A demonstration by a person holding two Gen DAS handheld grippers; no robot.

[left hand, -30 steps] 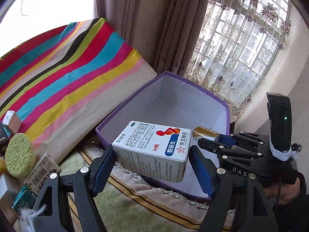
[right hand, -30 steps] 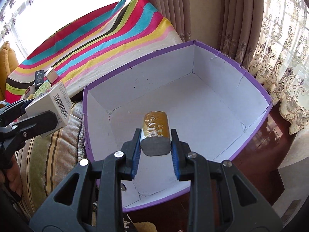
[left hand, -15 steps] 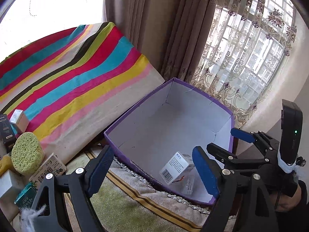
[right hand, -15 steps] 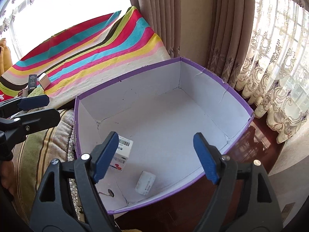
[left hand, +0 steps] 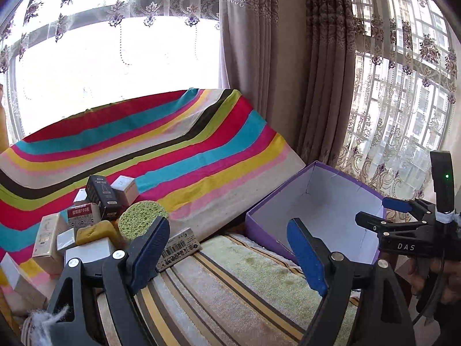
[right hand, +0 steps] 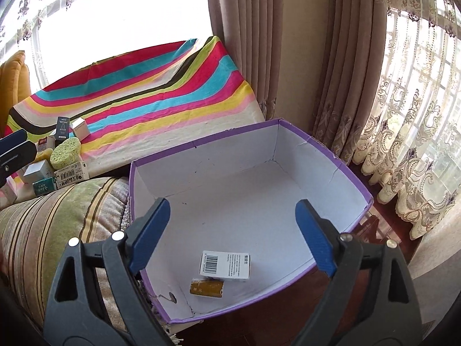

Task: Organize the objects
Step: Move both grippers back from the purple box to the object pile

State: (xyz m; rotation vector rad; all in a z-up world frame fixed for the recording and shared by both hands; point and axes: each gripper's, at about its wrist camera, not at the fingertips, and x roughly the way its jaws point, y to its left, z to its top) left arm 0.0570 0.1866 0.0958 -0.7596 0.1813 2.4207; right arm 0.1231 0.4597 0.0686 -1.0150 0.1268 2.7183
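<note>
Two items are sitting in the purple box [right hand: 291, 144]: a white carton [right hand: 225, 265] lying flat, barcode up, near the front wall, and a small gold pack [right hand: 206, 288] touching its front edge. Most of the job is still waiting: the pile [left hand: 95, 225] on the striped cloth [left hand: 178, 150], left of the box, is holding a green sponge [left hand: 142, 219], a yellow sponge [left hand: 96, 232], a black box [left hand: 103, 199] and several cartons. Right gripper [right hand: 230, 233] is hovering over the box, jaws wide and just been opening, nothing between them, touching nothing. Left gripper [left hand: 227, 256] is also standing wide open and empty, pointing at the towel between pile and box, looks like it's heading for the next pick
</note>
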